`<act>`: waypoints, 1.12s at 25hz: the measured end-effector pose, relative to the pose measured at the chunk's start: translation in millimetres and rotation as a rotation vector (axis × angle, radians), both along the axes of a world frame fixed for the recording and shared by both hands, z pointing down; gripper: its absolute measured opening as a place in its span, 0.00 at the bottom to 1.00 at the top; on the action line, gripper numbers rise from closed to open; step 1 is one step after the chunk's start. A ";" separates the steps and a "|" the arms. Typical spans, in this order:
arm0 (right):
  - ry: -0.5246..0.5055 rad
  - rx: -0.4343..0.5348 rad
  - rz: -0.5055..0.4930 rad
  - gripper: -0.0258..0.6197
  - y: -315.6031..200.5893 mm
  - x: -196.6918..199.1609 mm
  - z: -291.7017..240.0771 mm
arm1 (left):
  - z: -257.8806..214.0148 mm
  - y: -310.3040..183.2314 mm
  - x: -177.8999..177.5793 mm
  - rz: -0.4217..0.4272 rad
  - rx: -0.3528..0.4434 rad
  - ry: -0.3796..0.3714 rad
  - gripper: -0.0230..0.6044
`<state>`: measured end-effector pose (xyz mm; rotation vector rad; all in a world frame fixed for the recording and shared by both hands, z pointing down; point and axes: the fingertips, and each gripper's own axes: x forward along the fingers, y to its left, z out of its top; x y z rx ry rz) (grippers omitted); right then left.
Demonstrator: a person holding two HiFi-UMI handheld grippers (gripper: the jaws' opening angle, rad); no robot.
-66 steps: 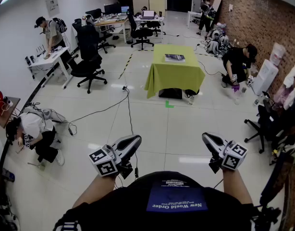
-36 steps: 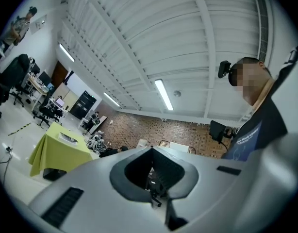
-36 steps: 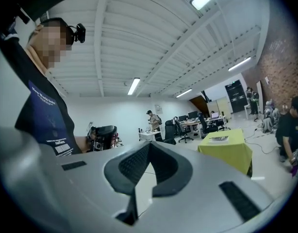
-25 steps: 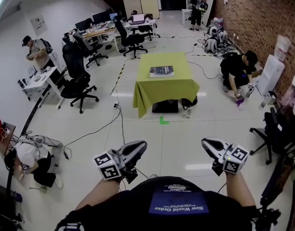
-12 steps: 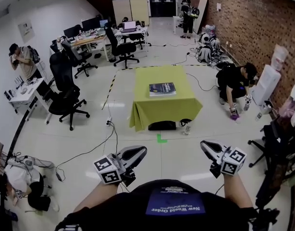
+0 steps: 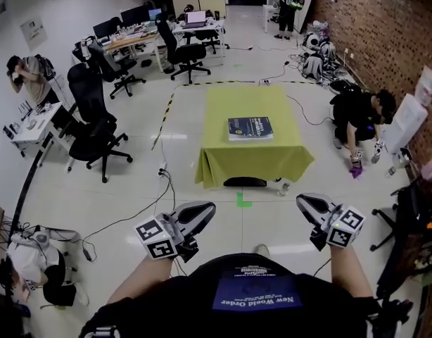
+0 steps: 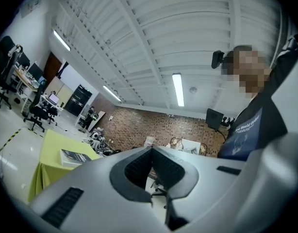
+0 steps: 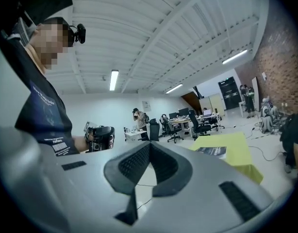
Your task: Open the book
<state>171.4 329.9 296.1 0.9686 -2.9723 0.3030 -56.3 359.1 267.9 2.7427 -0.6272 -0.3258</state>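
A dark blue book (image 6: 250,127) lies closed on a table under a yellow-green cloth (image 6: 223,143), well ahead of me across the floor. In the left gripper view the book (image 7: 75,156) shows small at the left; in the right gripper view the book (image 8: 212,150) shows at the right. My left gripper (image 6: 204,210) and right gripper (image 6: 302,201) hang in front of my body, far short of the table. Both have their jaws closed together with nothing between them.
Black office chairs (image 6: 95,134) and desks (image 6: 135,39) stand at the left. A person (image 6: 360,116) crouches right of the table, another (image 6: 29,272) sits on the floor at lower left. Cables (image 6: 142,210) trail over the floor. A green mark (image 6: 243,202) lies before the table. A brick wall (image 6: 374,27) runs along the right.
The table and book have come nearer and sit lower in the head view as I walk toward them. Both grippers keep their place before my body, still shut.
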 end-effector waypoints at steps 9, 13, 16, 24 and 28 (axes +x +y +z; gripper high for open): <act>0.050 0.053 -0.211 0.02 -165.9 36.7 -14.4 | -20.9 -137.6 54.5 -0.165 0.019 0.010 0.05; 0.051 0.083 -0.271 0.02 -234.1 48.0 -22.7 | -25.6 -191.5 71.7 -0.232 0.008 0.035 0.05; 0.039 0.073 -0.297 0.02 -266.1 46.3 -20.2 | -22.6 -219.4 76.3 -0.243 -0.007 0.004 0.05; 0.082 0.039 -0.249 0.02 -343.0 30.7 -2.4 | -7.0 -313.3 61.3 -0.174 -0.030 0.040 0.05; 0.107 0.047 -0.153 0.02 -394.0 11.8 -0.2 | 0.2 -381.8 37.1 -0.073 -0.016 0.074 0.05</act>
